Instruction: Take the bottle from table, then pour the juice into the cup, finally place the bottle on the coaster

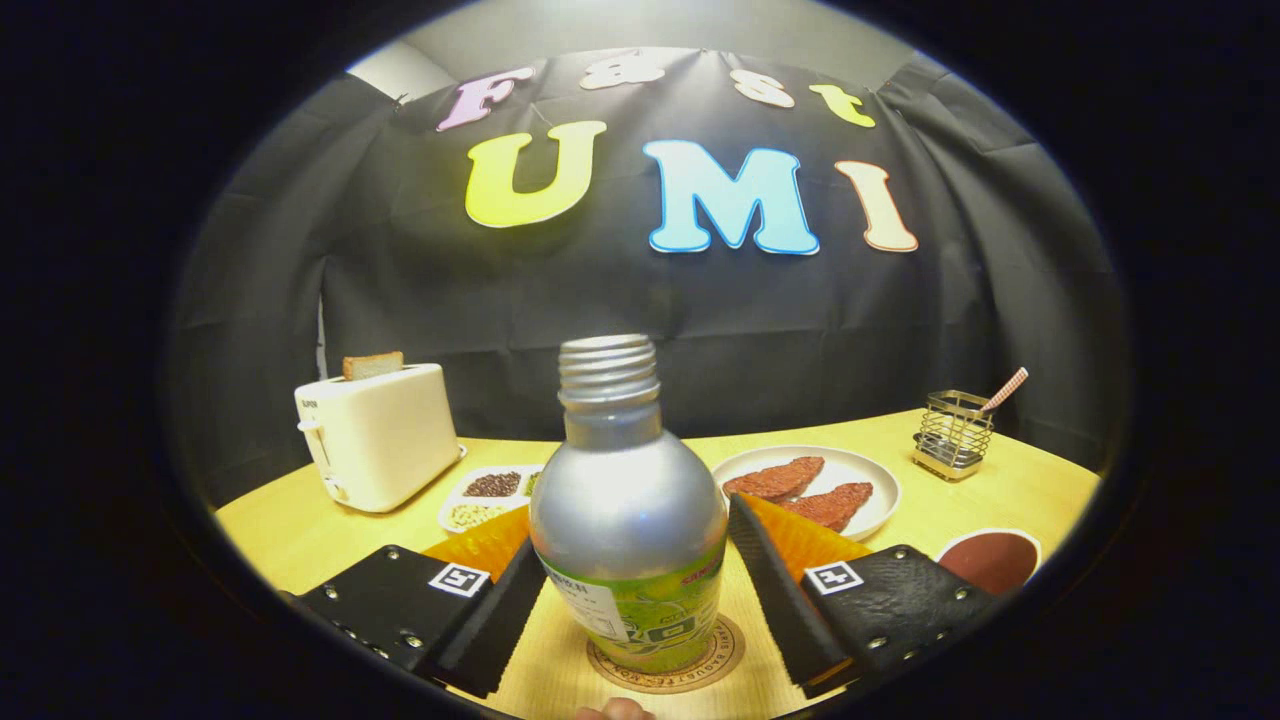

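The silver metal bottle (627, 520) with no cap stands on the round cork coaster (668, 660) – its bottom hides most of it. The gripper (640, 590) fingers are spread apart, one each side, maybe not touching. Beyond the right finger, a half-hidden cup (992, 558) holds dark juice.

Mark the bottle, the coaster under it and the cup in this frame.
bottle (625, 510): gripper view, silver shoulder, between the fingers of the open gripper (640, 590).
coaster (725, 650): gripper view, rim showing beside the bottle's base.
cup (992, 560): gripper view, dark juice surface inside.
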`<state>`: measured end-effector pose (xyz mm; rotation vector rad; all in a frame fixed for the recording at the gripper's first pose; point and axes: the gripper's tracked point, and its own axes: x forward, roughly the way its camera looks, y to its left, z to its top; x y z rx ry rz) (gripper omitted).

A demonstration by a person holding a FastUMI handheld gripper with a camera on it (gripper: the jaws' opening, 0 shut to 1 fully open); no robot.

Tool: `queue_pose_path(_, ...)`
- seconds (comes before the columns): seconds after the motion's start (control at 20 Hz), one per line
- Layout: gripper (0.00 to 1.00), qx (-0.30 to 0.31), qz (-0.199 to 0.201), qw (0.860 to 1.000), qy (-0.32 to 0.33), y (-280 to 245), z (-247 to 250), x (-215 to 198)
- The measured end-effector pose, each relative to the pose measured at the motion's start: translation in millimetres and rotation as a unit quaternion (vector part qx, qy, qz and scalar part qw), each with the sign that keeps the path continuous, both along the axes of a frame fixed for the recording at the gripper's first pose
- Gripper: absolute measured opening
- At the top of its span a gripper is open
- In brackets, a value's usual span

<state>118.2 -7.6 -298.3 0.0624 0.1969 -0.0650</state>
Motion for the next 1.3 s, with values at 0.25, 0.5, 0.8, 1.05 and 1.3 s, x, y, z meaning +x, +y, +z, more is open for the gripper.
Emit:
queue_pose_path(0.25,0.99,0.008,-0.007,1.0,-0.028,-10,57,-18)
queue_pose_path(0.5,0.99,-0.013,-0.004,0.999,-0.03,-18,125,-39)
queue_pose_path(0.8,0.99,-0.023,0.019,0.998,-0.055,-3,212,-71)
queue_pose_path(1.05,0.99,-0.008,0.042,0.997,-0.07,5,269,-98)
queue_pose_path(1.3,0.99,-0.008,0.043,0.995,-0.086,-8,301,-119)
